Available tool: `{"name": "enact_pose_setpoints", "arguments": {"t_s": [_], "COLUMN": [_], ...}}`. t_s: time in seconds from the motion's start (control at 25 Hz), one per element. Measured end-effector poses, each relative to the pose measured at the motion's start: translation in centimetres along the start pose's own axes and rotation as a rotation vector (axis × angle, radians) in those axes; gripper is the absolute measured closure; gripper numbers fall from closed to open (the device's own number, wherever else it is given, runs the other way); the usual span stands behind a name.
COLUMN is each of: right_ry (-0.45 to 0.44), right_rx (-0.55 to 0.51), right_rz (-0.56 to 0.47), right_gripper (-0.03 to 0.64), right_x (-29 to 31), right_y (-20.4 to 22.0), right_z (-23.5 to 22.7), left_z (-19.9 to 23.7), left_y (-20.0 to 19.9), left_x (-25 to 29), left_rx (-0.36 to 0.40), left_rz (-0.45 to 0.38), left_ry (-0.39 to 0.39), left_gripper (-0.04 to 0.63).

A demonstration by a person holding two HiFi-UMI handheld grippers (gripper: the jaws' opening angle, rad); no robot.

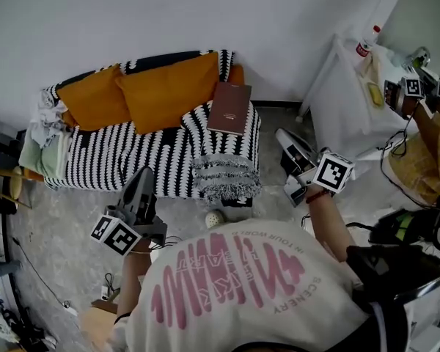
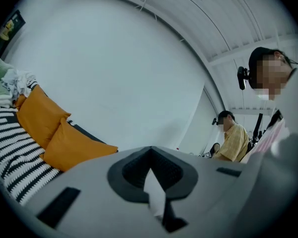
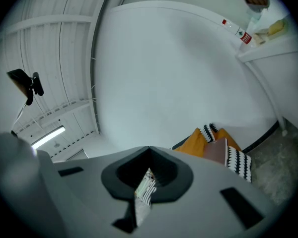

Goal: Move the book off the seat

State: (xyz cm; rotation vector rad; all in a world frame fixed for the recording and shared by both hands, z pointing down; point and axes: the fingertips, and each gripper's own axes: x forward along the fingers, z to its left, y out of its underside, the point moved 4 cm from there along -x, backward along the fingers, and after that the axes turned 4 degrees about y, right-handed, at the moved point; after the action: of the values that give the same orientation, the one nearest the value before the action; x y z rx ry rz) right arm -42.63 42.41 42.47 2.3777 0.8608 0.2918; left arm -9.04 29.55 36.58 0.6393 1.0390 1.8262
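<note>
Left tool (image 1: 142, 174) and right tool (image 1: 284, 136) hung closed and empty, short of the sofa (image 1: 132, 160). The book (image 1: 229, 108) lay untouched at its right end (approach stage, I judged). Next, one tool needed to open and reach it.

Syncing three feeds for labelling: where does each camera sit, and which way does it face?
Head view: on the person's head, looking steeply down at the sofa, cushions and book; their shirt, left gripper and right gripper show.
Left gripper view: on that gripper, facing level past shut jaws at the wall and cushions; shirt at right.
Right gripper view: on that gripper, facing wall and book; only shut jaws show.
Shared: head and right gripper views both show the book.
</note>
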Motion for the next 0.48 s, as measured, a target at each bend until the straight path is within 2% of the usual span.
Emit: {"name": "enact_pose_setpoints", "arguments": {"t_s": [0.16, 0.48], "right_ry": [0.013, 0.082], "right_rx": [-0.044, -0.01], "right_rz": [-0.014, -0.056], "right_gripper": [0.609, 0.609], "right_x": [1.6, 3.2], "right_y": [0.0, 1.5], "right_z": [0.7, 0.6], "left_z": [2.3, 5.6], "left_y": [-1.4, -2.8], "left_x": [1.0, 2.3], "left_rx": [-0.02, -0.026], "left_rz": [0.025, 0.069], "left_ry": [0.027, 0.089], "left_gripper": [0.586, 0.586]}}
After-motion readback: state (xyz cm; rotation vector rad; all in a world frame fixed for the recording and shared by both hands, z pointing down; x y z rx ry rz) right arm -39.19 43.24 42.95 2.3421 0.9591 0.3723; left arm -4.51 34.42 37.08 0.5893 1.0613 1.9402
